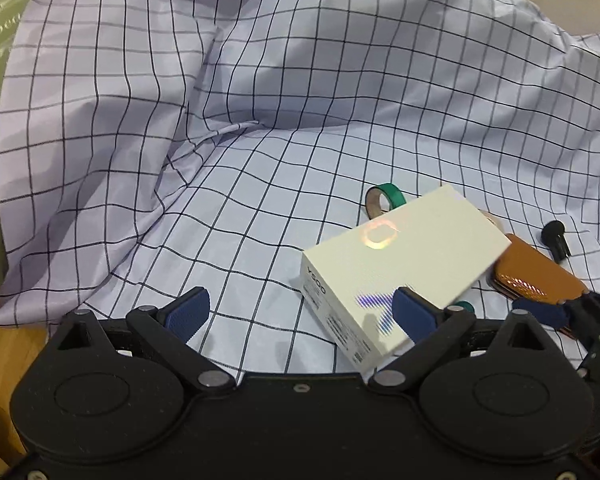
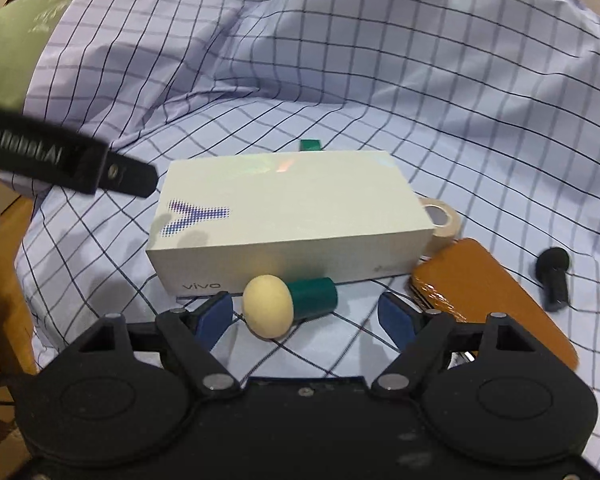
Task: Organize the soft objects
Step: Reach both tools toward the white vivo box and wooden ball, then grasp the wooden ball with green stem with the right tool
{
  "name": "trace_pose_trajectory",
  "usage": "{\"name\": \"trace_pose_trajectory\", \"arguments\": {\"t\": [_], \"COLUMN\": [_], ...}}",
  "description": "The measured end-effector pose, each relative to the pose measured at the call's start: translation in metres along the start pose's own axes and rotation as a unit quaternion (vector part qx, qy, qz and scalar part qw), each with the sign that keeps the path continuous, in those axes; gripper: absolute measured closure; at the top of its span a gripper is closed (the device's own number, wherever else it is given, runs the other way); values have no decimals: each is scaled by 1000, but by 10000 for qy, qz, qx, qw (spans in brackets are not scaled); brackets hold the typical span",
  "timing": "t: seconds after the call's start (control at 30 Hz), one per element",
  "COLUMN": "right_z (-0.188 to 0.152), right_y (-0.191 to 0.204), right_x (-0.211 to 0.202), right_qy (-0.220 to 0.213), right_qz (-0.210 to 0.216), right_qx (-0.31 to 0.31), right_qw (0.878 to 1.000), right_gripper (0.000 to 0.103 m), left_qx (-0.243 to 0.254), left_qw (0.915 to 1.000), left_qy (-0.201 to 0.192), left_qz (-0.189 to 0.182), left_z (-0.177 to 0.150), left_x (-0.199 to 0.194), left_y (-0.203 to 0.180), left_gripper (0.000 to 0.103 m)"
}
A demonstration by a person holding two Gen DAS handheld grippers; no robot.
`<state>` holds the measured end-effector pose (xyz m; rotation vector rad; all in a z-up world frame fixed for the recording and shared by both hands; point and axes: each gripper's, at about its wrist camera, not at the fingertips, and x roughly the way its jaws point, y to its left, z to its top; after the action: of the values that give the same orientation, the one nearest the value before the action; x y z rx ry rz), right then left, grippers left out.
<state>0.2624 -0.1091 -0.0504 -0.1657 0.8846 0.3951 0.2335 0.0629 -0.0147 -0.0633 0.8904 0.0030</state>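
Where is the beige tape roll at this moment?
In the right wrist view, the beige tape roll lies on the checked cloth at the white box's right end, just behind the brown case.

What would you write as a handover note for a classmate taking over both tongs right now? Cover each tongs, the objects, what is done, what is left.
Left tongs: open, empty, over the checked cloth beside the white box.
Right tongs: open, the cream-and-green mushroom toy lies between the fingers, not yet gripped.
Around the box: green tape roll, beige tape roll, brown case, black bolt-shaped piece.
Done: nothing looks sorted yet.
Left: probably close on the toy, then clear the rest off the cloth.
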Motion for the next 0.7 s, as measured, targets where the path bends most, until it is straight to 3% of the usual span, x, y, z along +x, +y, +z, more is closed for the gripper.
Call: {"name": "trace_pose_trajectory", "arguments": {"t": [0.17,0.43,0.7], "right_z": [-3,-5,-6], "right_y": [2,-1,-7], "right_x": [15,31,31], "right_qy": [35,52,101], "right_qz": [151,408,482], "right_qx": [-131,-143,16], "right_qw": [9998,9991,9988], "right_gripper": [29,42,45], "left_qx": [-7,29,231], "left_qw": [10000,9999,9996], "left_qy": [74,133,154], "left_qz": [29,4,-77], "left_z": [4,12,26], "left_x": [10,19,21], "left_y": [3,5,-6], "left_gripper": [9,9,9]}}
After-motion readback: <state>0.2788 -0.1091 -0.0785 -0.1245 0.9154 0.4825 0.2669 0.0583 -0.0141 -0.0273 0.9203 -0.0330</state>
